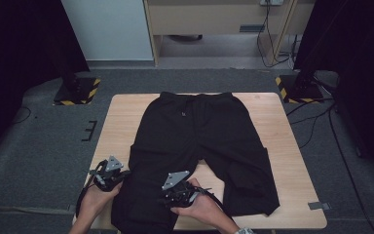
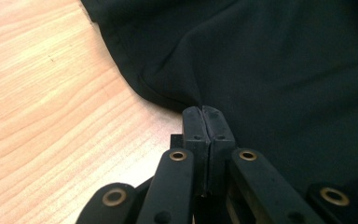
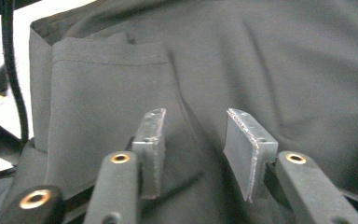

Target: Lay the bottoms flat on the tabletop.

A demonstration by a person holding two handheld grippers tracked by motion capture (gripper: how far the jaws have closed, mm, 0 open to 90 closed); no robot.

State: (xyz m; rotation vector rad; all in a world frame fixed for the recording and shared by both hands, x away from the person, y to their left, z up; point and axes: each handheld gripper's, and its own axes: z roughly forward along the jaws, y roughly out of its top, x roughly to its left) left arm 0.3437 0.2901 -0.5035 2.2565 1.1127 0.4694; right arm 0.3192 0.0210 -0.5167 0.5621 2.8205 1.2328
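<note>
Black trousers [image 1: 199, 141] spread flat on the counter [image 1: 121, 117], waistband at 12 o'clock, legs toward 6. Left hand-held gripper [image 1: 121, 176] at 7 o'clock, jaws together, clamped on a pinch of the left leg's outer edge [image 2: 177, 95]. Right hand-held gripper [image 1: 168, 197] at 6 o'clock over the same leg, jaws apart, pads [image 3: 151, 140] just above the cloth beside a patch pocket [image 3: 107, 112], nothing pinched.
</note>
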